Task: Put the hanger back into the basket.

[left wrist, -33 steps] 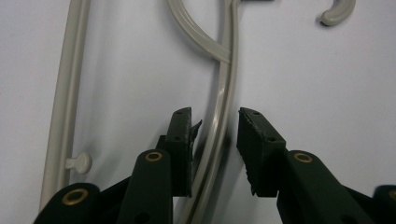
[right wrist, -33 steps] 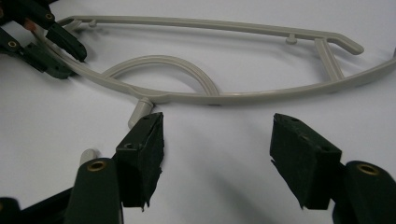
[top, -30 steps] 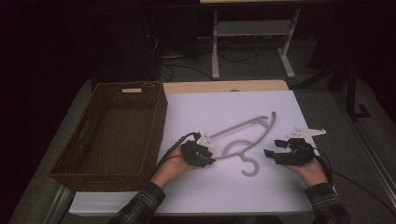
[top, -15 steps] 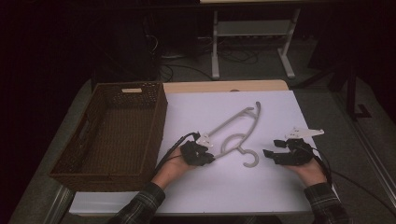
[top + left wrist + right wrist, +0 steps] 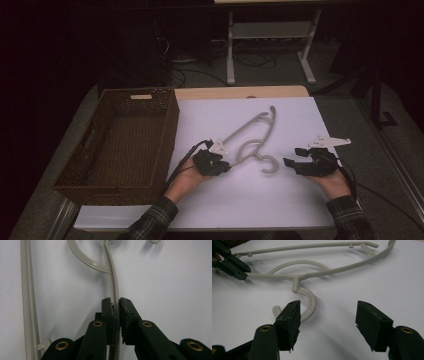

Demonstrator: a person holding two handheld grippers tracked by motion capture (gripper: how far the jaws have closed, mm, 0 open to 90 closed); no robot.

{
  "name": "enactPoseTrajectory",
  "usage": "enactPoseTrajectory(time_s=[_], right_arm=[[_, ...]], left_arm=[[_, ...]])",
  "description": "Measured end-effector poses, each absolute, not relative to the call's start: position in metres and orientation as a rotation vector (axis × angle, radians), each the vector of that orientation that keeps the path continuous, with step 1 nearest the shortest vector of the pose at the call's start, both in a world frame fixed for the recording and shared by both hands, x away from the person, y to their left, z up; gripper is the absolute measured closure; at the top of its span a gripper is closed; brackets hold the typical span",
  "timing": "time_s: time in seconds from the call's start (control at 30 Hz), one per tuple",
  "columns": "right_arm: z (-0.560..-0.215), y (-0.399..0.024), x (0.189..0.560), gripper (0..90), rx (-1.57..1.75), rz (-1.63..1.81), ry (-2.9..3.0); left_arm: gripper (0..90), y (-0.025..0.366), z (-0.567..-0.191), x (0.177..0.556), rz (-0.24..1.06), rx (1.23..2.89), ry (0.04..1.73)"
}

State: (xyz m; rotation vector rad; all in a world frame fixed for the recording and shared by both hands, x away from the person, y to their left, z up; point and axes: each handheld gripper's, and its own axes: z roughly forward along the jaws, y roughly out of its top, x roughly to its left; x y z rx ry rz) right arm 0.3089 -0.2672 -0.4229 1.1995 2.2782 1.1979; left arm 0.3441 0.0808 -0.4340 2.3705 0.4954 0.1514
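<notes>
We see the left gripper (image 5: 223,166) with its fingers (image 5: 109,312) clenched on one arm of the hanger (image 5: 252,137) lying on the counter (image 5: 300,120), its hook just ahead of the right gripper (image 5: 328,315), whose fingers stand released.

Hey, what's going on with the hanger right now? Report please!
Left gripper shut on hanger. Right gripper open, beside hook. Basket left. Nothing blocking.

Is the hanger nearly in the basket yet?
Not yet. Done: the left gripper has its jaws shut on one arm of the hanger. In hand: the hanger lies on the white table, with the right gripper open beside its hook. Left, probably: carrying it into the basket.
</notes>
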Motion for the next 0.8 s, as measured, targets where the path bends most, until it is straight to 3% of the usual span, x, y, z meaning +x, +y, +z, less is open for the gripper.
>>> enactPoseTrajectory(time_s=[0.8], right_arm=[[-0.422,-0.269,0.309,36.5,1.195,1.195,2.259]], left_arm=[[83.0,0.118,-0.366,0.340,0.241,2.110,0.570]])
